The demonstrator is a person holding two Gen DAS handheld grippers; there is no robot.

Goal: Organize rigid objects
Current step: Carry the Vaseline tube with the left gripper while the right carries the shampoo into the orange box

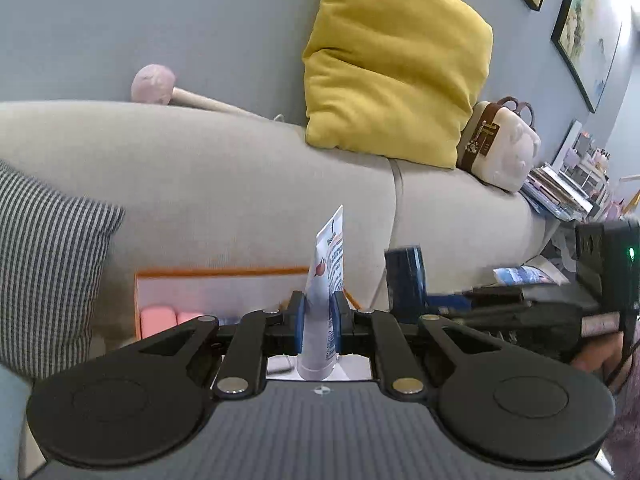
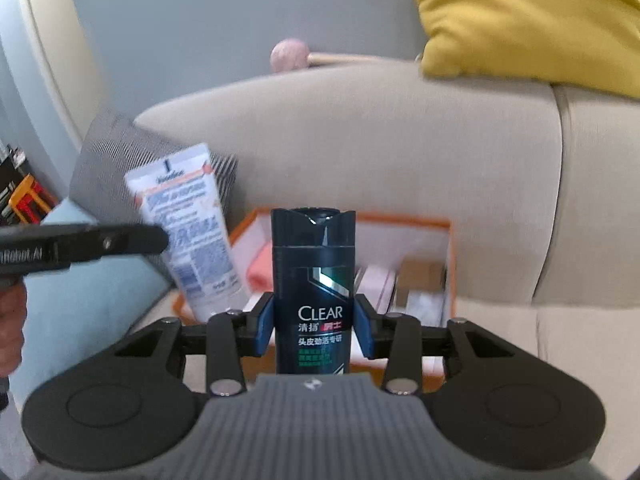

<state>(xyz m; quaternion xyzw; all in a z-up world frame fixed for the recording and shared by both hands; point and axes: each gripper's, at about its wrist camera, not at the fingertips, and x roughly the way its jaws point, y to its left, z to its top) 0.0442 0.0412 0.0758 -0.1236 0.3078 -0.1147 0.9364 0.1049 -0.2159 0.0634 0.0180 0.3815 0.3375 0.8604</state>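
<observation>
My left gripper (image 1: 319, 320) is shut on a white cream tube (image 1: 326, 276) that stands upright between the blue pads, crimped end up. In the right wrist view the same tube (image 2: 192, 232) shows at left, held by the black left gripper (image 2: 160, 240). My right gripper (image 2: 315, 328) is shut on a dark blue CLEAR shampoo bottle (image 2: 314, 276), held upright with its cap on top. That bottle (image 1: 404, 276) appears blurred at right in the left wrist view. Below and behind both sits an orange-rimmed white box (image 2: 450, 240) with pink and cardboard items inside.
A beige sofa (image 1: 240, 184) fills the background, with a yellow cushion (image 1: 396, 60), a striped pillow (image 1: 44, 276), a pink-headed wooden mallet (image 1: 154, 85) on the backrest and a white case (image 1: 504, 148). Stacked books (image 1: 560, 192) lie at the right. A hand (image 1: 600, 356) grips the right tool.
</observation>
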